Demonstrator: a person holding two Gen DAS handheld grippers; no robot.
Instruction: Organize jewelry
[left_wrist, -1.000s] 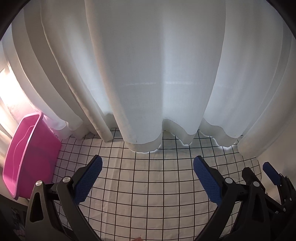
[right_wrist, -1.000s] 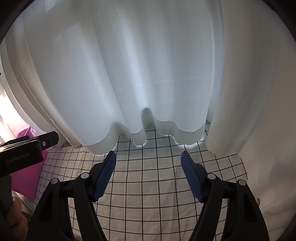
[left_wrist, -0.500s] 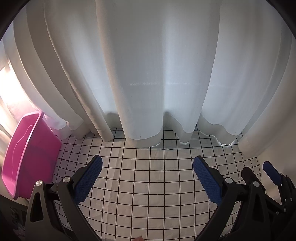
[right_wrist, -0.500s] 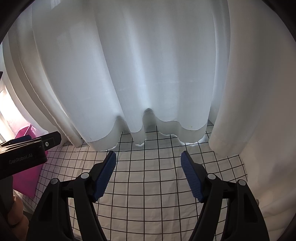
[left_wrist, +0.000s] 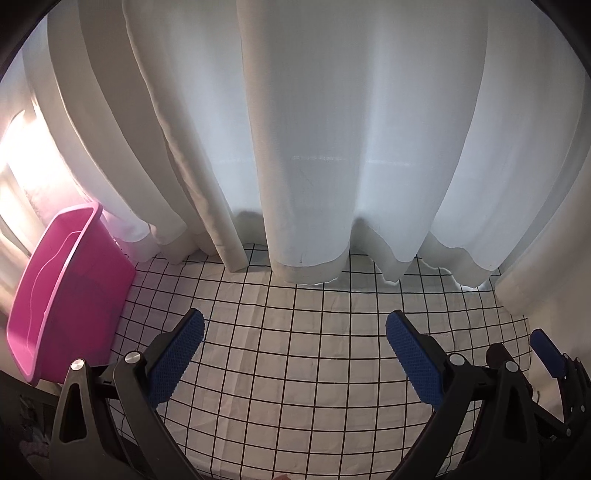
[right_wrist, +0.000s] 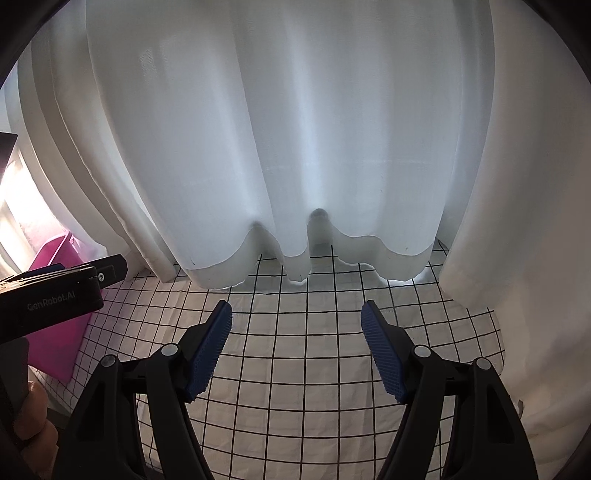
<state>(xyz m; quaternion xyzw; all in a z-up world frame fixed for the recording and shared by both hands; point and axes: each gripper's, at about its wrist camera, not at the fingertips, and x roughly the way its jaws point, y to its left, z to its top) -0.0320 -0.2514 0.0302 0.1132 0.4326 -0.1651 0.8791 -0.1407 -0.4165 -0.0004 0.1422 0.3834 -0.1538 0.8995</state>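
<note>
Oddly, no jewelry shows in either view, so I cannot tell on which side it lies: the left tool (left_wrist: 295, 334) and the right tool (right_wrist: 296, 321) both stand wide and empty over the checked surface (right_wrist: 295, 369), beside the pink tub (left_wrist: 66, 295).

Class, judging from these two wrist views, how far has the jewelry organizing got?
Nothing looks done: no jewelry shows on the checked cloth. In hand: nothing, as left gripper and right gripper are open and empty. The pink tub sits untouched, so everything remains.
</note>
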